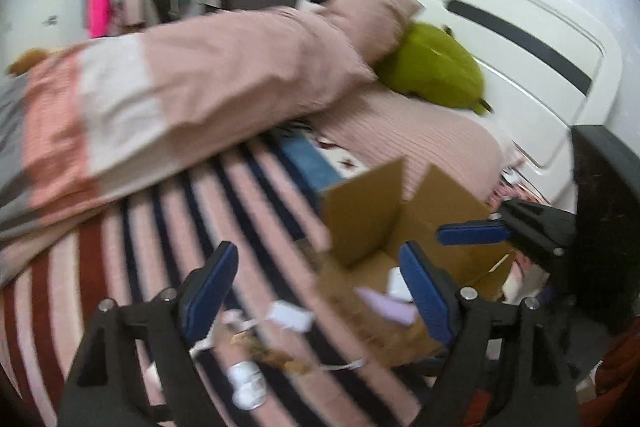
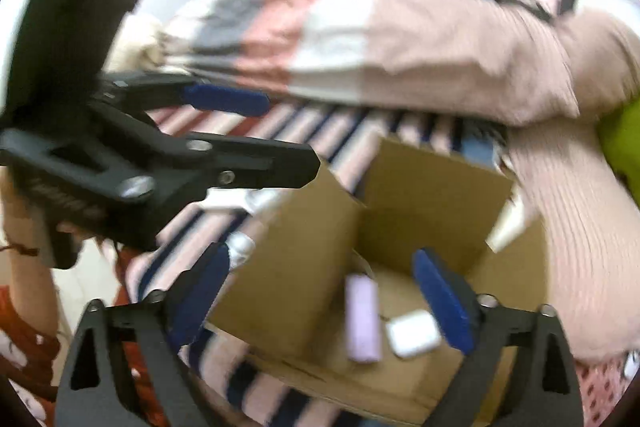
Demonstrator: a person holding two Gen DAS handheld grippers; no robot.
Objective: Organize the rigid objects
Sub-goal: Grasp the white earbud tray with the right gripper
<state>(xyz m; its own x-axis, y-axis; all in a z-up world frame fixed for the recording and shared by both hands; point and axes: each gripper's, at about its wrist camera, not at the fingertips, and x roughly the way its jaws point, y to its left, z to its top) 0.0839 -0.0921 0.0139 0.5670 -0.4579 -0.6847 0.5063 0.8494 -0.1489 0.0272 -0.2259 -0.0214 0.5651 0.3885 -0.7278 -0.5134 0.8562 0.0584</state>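
Closest to me, my right gripper (image 2: 320,303) hangs over the cardboard box (image 2: 432,187) with its jaws spread wide and nothing between them, and down on the box floor a lilac bar (image 2: 363,319) lies just beside a white case (image 2: 414,333). My left gripper (image 1: 316,291) is likewise wide apart and empty above the striped blanket (image 1: 248,195), where a small white block (image 1: 291,315) and a silvery piece (image 1: 246,385) lie loose. I judge we're between picks with two items boxed, so next I need the left claw lowered squarely over that white block, with the pink pillow (image 1: 200,87) beyond.
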